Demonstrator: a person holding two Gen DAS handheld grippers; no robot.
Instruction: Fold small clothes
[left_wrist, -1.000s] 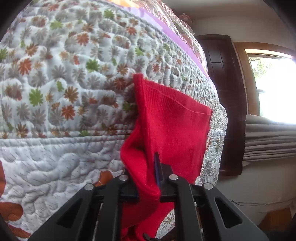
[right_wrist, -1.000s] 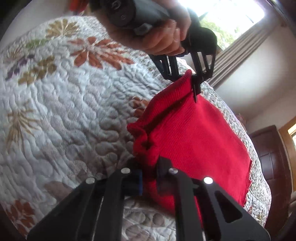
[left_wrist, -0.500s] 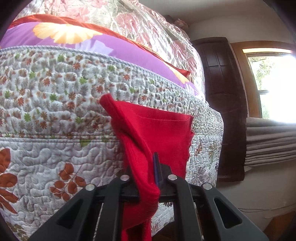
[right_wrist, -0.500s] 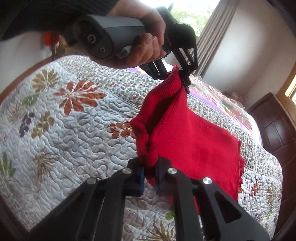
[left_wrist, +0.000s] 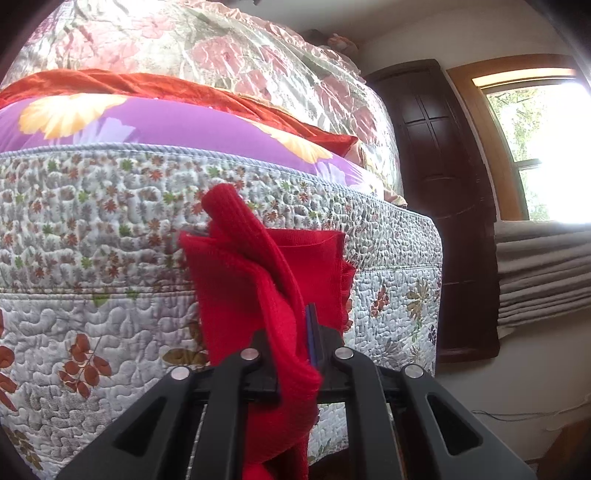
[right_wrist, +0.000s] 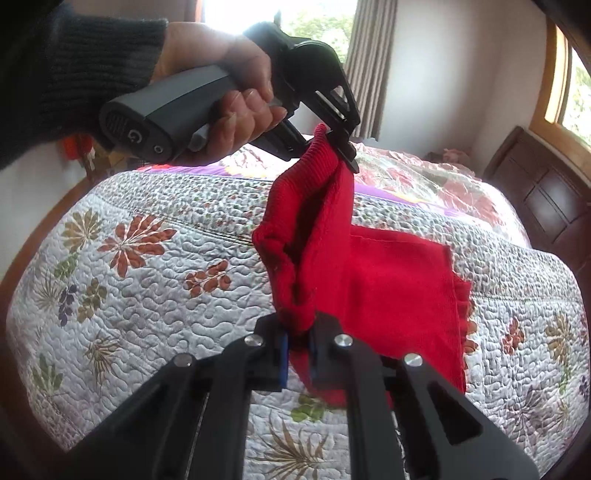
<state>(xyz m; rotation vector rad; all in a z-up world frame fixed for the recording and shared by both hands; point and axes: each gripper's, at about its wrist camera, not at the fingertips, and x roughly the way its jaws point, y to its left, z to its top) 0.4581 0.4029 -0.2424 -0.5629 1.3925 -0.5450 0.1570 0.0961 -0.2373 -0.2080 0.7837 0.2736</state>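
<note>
A small red knitted garment (right_wrist: 391, 280) is held up over the quilted bed, its far part still lying on the quilt. My right gripper (right_wrist: 297, 339) is shut on a bunched corner of its ribbed edge. My left gripper (right_wrist: 340, 149), gripped by a person's hand (right_wrist: 236, 110), is shut on the other end of that edge, higher up. In the left wrist view the left gripper (left_wrist: 295, 347) pinches a thick red fold, and the red garment (left_wrist: 258, 280) rises in front of it, hiding what lies behind.
A floral white quilt (right_wrist: 155, 280) covers the bed. A purple flowered pillow (left_wrist: 155, 129) and a shiny pink bedspread (left_wrist: 229, 51) lie at the far end. A dark wooden cabinet (left_wrist: 443, 206) and a window with curtains (left_wrist: 543, 266) stand to the right.
Both grippers have risen with the red garment, lifting its near edge off the quilt. The views now tilt up toward the pillows and the wall.
</note>
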